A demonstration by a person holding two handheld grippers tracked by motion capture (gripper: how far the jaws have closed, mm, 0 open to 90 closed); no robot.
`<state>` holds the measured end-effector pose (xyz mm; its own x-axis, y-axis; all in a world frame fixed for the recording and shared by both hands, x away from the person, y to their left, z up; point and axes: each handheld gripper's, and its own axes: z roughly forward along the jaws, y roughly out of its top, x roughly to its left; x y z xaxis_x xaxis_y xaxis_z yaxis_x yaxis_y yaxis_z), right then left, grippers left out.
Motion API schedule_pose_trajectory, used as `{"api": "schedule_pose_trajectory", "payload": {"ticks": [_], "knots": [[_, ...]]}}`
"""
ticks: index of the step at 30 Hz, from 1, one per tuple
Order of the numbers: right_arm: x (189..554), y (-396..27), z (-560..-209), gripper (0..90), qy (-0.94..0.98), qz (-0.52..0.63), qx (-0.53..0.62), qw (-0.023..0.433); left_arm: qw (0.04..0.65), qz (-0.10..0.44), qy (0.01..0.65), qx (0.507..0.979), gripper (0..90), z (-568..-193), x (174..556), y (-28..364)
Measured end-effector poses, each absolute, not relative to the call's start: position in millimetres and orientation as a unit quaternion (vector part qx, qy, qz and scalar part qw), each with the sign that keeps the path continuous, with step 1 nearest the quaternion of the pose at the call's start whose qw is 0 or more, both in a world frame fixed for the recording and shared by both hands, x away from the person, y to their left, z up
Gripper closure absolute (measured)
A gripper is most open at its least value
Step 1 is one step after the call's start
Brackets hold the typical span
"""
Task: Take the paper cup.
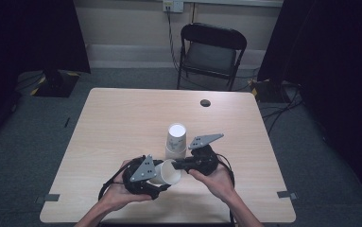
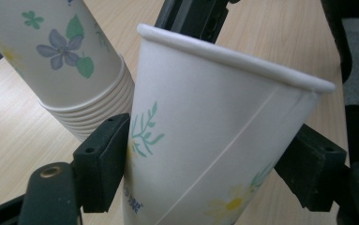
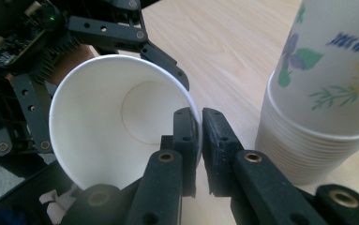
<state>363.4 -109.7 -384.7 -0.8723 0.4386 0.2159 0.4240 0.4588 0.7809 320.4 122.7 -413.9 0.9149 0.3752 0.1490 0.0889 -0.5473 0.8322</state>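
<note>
One paper cup (image 1: 168, 172) is off the stack of cups (image 1: 176, 140) at its 12 o'clock. The left hand-held gripper (image 1: 162, 182) squeezes its sides; the right hand-held gripper (image 1: 176, 165) pinches its rim. It still needs setting down.

The high view was dim, dark curtains (image 1: 339, 71) swallowing the corners at ten and two o'clock. Soft overhead light lit the table (image 1: 122, 123) evenly. Both gripper views were brighter, the stacked cups (image 3: 322, 93) slightly blurred.

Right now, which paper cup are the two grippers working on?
On the light wooden table, near its front edge, the single white floral paper cup lies tilted between both grippers. Unlike the upside-down stack of matching cups behind it, it is alone, mouth open sideways.
</note>
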Motion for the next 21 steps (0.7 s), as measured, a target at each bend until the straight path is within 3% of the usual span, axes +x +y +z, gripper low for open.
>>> {"api": "schedule_pose_trajectory", "payload": {"ticks": [21], "knots": [[361.6, -108.8, -378.8, 88.2, 0.842, 0.477, 0.251, 0.017, 0.458, 0.143, 0.151, 0.864, 23.3, -413.0, 323.3, 122.6]]}}
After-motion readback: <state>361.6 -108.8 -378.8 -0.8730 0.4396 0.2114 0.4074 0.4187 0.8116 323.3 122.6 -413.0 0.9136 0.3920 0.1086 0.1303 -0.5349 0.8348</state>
